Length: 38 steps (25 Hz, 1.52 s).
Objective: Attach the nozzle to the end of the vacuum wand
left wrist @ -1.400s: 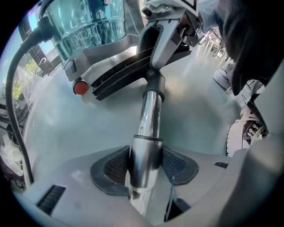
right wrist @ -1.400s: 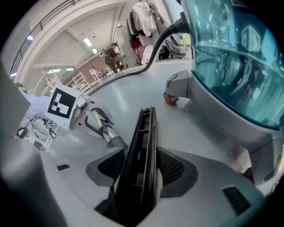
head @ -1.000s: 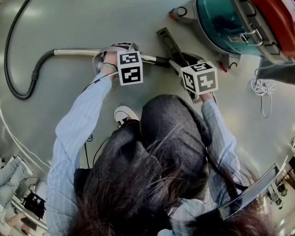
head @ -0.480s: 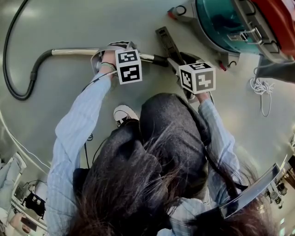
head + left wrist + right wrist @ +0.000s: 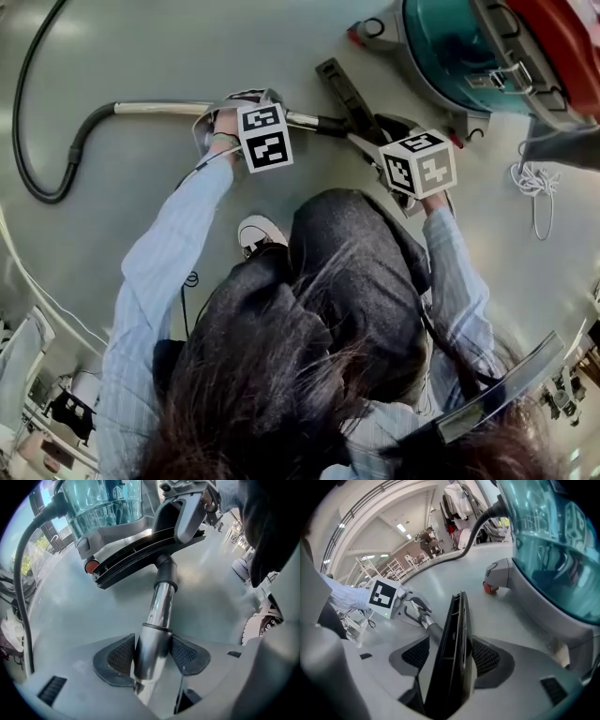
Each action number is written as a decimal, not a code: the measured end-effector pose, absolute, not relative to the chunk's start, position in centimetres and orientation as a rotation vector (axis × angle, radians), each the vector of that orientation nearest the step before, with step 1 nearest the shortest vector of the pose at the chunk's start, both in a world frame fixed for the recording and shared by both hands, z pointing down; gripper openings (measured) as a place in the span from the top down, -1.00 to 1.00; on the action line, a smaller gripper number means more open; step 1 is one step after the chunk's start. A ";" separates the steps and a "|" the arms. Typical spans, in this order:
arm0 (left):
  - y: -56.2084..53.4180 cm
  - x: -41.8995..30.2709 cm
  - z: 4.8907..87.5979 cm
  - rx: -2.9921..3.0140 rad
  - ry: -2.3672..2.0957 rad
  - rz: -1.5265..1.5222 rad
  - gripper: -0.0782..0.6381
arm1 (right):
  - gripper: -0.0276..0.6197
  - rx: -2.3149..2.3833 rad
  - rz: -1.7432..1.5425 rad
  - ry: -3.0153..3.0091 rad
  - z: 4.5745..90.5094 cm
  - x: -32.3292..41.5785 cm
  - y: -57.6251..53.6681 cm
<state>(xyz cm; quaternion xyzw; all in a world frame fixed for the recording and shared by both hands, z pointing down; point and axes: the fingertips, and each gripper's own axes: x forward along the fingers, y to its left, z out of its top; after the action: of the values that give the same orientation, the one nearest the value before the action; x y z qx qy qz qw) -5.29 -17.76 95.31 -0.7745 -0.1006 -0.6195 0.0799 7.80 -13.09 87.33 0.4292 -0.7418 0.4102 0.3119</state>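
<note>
Looking down in the head view, we see the wand [image 5: 159,108] run lengthwise from the left claw [image 5: 239,103] toward the right claw [image 5: 386,139], its tip at the nozzle [image 5: 342,89]. In the left gripper view, that claw pinches the wand, which points ahead into the nozzle's neck. In the right gripper view, the jaws have just been opening and stand spread around the nozzle. We judge it seated; next, the right claw must back off cleanly.

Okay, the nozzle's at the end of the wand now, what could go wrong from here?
1. The right gripper's jaws have just been opening with the nozzle between them; if the nozzle isn't fully seated on the wand, it may sag or slip off.
2. Only the left gripper clamps the smooth metal wand, which could roll in its grip.
3. The nozzle's far end lies close to the vacuum body and may knock it.
</note>
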 end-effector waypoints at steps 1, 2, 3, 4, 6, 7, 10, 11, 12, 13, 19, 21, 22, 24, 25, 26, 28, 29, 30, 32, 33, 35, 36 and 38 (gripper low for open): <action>-17.8 -5.2 95.3 -2.315 -0.302 -1.850 0.17 | 0.10 1.121 1.115 -1.947 87.3 8.2 -12.5; -17.9 -5.2 95.3 -2.314 -0.302 -1.846 0.17 | 0.09 1.110 1.140 -1.929 87.4 8.5 -12.0; -17.8 -5.1 95.3 -2.313 -0.303 -1.844 0.17 | 0.10 1.099 1.161 -1.910 87.8 8.7 -11.5; -17.8 -5.2 95.3 -2.312 -0.305 -1.843 0.17 | 0.10 1.090 1.182 -1.897 88.3 8.7 -11.2; -17.5 -5.1 95.2 -2.314 -0.309 -1.844 0.17 | 0.10 1.097 1.221 -1.889 89.1 8.5 -11.3; -17.5 -5.0 95.2 -2.317 -0.308 -1.843 0.17 | 0.10 1.112 1.246 -1.888 89.2 8.5 -11.5; -17.5 -4.9 95.2 -2.348 -0.289 -1.833 0.17 | 0.17 1.147 1.478 -1.877 88.9 8.7 -11.9; -17.6 -4.9 95.1 -2.360 -0.280 -1.831 0.17 | 0.18 1.158 1.584 -1.877 88.7 8.6 -11.8; -17.5 -5.0 95.1 -2.367 -0.275 -1.831 0.16 | 0.19 1.173 1.661 -1.888 88.5 8.5 -11.8; -17.5 -5.0 95.1 -2.366 -0.274 -1.833 0.16 | 0.19 1.188 1.695 -1.912 88.4 8.5 -11.8; -17.8 -5.1 95.1 -2.314 -0.274 -1.835 0.16 | 0.20 1.140 1.502 -1.999 88.1 8.0 -12.9; -18.4 -5.5 95.1 -2.332 -0.257 -1.848 0.16 | 0.20 1.158 1.429 -2.016 87.3 7.1 -13.5; -18.8 -5.6 95.1 -2.344 -0.251 -1.855 0.16 | 0.20 1.187 1.416 -2.024 86.8 6.8 -13.7; -19.5 -5.7 95.0 -2.351 -0.249 -1.865 0.15 | 0.20 1.242 1.456 -2.045 86.3 6.6 -14.0; -19.6 -5.6 94.9 -2.343 -0.249 -1.864 0.16 | 0.21 1.250 1.488 -2.058 86.3 6.7 -14.1; -19.5 -5.5 94.9 -2.338 -0.242 -1.859 0.16 | 0.22 1.242 1.517 -2.066 86.5 6.8 -14.2; -19.1 -5.1 94.7 -2.369 -0.201 -1.832 0.16 | 0.20 1.195 1.550 -2.067 87.4 7.0 -14.3; -19.0 -5.0 94.6 -2.406 -0.169 -1.817 0.16 | 0.20 1.173 1.550 -2.070 87.6 7.0 -14.4; -19.1 -5.0 94.6 -2.442 -0.139 -1.806 0.16 | 0.20 1.159 1.543 -2.073 87.6 7.0 -14.6; -19.3 -5.1 94.5 -2.486 -0.124 -1.802 0.16 | 0.21 1.139 1.524 -2.074 87.1 6.1 -14.5; -19.2 -4.9 94.3 -2.484 -0.150 -1.796 0.16 | 0.23 1.118 1.505 -2.074 87.0 5.3 -14.2; -17.9 -4.1 93.7 -2.369 -0.265 -1.758 0.22 | 0.22 1.052 1.445 -2.086 87.3 3.6 -13.1; -17.3 -3.7 93.5 -2.266 -0.316 -1.738 0.36 | 0.24 1.031 1.428 -2.099 87.5 3.0 -12.9; -17.2 -3.1 93.5 -2.159 -0.350 -1.749 0.39 | 0.24 1.054 1.443 -2.113 87.6 2.7 -13.4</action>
<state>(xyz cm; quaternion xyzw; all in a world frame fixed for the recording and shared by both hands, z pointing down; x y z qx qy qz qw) -3.12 -17.16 93.48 -0.7597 -0.1233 -0.6156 0.1695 2.68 -13.44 87.62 0.3743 -0.7503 0.5123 0.1861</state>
